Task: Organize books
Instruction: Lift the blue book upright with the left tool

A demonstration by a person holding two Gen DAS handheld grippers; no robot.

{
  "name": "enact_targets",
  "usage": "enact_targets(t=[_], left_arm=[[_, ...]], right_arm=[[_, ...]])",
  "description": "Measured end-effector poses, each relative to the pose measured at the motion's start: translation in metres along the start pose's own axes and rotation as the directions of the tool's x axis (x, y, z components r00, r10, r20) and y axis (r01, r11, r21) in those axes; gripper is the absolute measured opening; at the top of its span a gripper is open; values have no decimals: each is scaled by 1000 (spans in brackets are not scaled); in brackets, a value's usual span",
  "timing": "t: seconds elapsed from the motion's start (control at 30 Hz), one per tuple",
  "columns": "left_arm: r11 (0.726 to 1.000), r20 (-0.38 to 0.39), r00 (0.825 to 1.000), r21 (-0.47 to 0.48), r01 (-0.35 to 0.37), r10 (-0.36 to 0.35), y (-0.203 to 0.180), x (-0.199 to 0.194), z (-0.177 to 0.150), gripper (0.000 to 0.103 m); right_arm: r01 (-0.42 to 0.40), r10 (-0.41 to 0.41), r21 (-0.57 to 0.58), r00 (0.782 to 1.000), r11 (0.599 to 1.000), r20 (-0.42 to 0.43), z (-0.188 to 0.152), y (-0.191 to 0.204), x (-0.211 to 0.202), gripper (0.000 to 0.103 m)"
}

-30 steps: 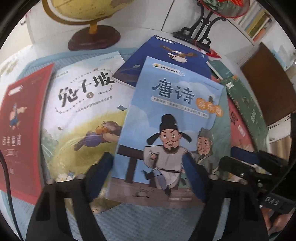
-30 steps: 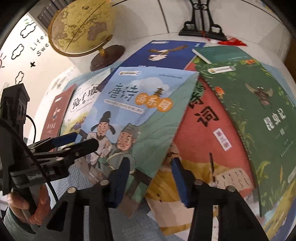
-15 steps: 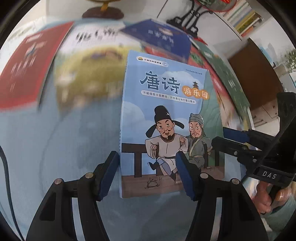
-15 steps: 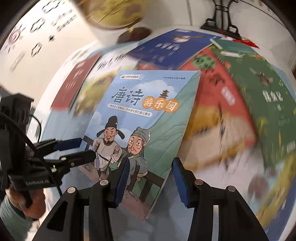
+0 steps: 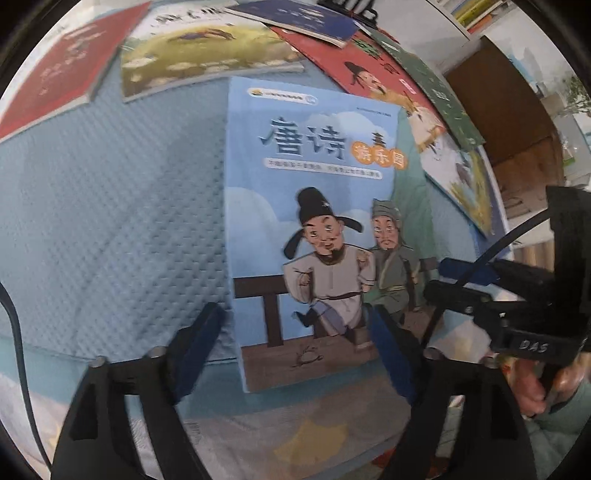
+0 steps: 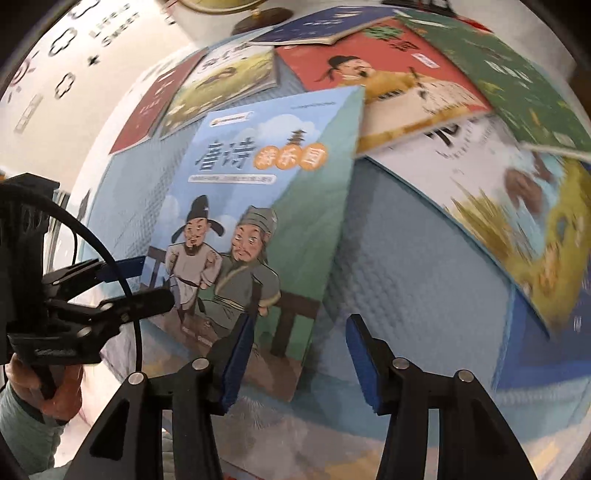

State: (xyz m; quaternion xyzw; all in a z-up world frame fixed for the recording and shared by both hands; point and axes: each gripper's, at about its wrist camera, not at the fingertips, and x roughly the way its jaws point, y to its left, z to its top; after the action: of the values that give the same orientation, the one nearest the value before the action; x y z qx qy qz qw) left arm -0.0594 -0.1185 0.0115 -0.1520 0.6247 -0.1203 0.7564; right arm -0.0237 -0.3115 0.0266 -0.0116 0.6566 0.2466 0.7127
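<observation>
both grippers point steeply down at the light blue book (image 5: 314, 236), which lies flat on the quilted blue mat (image 5: 110, 206) near the mat's front edge.

the left gripper (image 5: 295, 350) is over the bottom of the book. its jaws are opening and stand wide; the left pad is off the book's left edge and the right pad is above the cover, so the bottom left corner is between them, but the pads do not press on it. the right gripper (image 6: 295, 354) is at the bottom right corner of the same book. its jaws are opening a little; the left pad is over the cover and the right pad is over bare mat, and i see no pressing here. in the right wrist view, the person's left hand (image 6: 55, 384) holds the handle of the left gripper at the far left.

the book's left side and the space below it are free mat. its top right corner reaches the red book (image 6: 388, 77). behind it are the dark red book (image 5: 51, 77), the yellow-green book (image 5: 207, 55), the dark blue book (image 5: 303, 18) and the green book (image 6: 517, 85), overlapping in a row. to the right is the white and yellow book (image 6: 517, 206), apart from the light blue book with a wide strip of mat between them.
</observation>
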Motion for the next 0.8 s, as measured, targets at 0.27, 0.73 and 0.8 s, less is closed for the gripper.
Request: enact_targets(t=[0.27,0.73,0.8], left_arm=[[988,9,1000,156,-2,0,-15,2,-9,95],[930,5,931,-10,366,-366,48,-6,6,61],[932,12,932,7,362,-362,44,-5,8,61]], right_arm=[[92,-104,102,988,991,118,-23,10,-5,35],[-81,32,266,983,960,183,-35,-4,-2,29],[-66,20,259,984,964,177,-36,-2,-2,29]])
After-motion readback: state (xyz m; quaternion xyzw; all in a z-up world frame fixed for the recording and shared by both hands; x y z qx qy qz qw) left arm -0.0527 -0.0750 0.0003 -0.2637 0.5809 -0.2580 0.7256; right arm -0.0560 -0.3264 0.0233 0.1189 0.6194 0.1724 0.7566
